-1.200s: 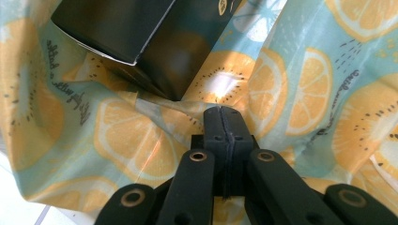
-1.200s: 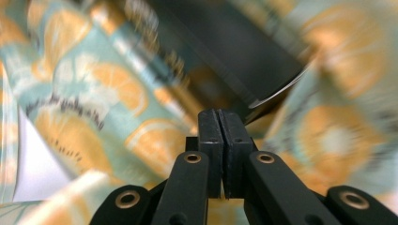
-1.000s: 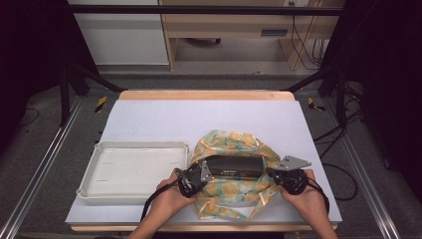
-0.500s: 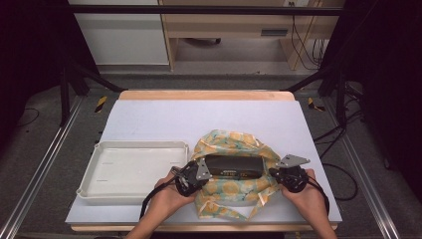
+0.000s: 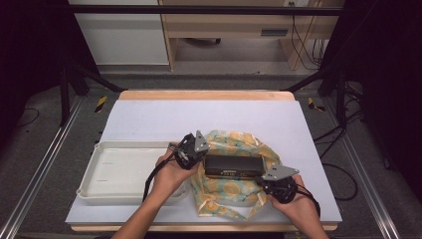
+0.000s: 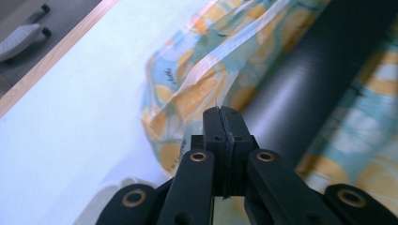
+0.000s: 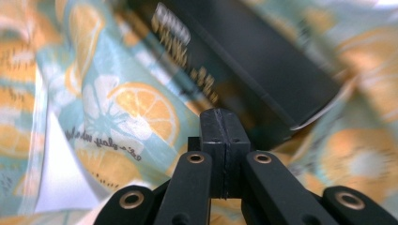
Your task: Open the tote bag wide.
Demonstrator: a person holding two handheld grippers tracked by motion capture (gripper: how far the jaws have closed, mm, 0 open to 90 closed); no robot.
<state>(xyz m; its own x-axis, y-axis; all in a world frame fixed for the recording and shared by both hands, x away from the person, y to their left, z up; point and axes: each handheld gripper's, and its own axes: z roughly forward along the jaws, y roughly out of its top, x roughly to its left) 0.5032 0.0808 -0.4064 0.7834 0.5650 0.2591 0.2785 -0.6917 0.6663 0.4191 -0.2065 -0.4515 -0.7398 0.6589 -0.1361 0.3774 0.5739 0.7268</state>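
A black box (image 5: 234,166) lies on a cloth printed with orange slices (image 5: 224,191), spread on the white table (image 5: 199,117). My left gripper (image 5: 204,152) is at the box's far left corner, jaws shut with nothing gripped. In the left gripper view its tips (image 6: 223,112) hover over the cloth's folded edge (image 6: 187,89), beside the box (image 6: 305,89). My right gripper (image 5: 262,178) is at the box's near right corner, also shut and empty. In the right gripper view its tips (image 7: 219,115) point at the box's gold-lettered side (image 7: 263,61) above the cloth (image 7: 131,112).
A shallow white tray (image 5: 99,191) stands left of the cloth, under my left forearm. The far half of the table is bare white. Metal rails run along both sides of the table, and cables lie on the floor at the right.
My left gripper has risen and moved away from me, from the box's left end to its far left corner. My right gripper has shifted a little nearer to me, by the near right corner.
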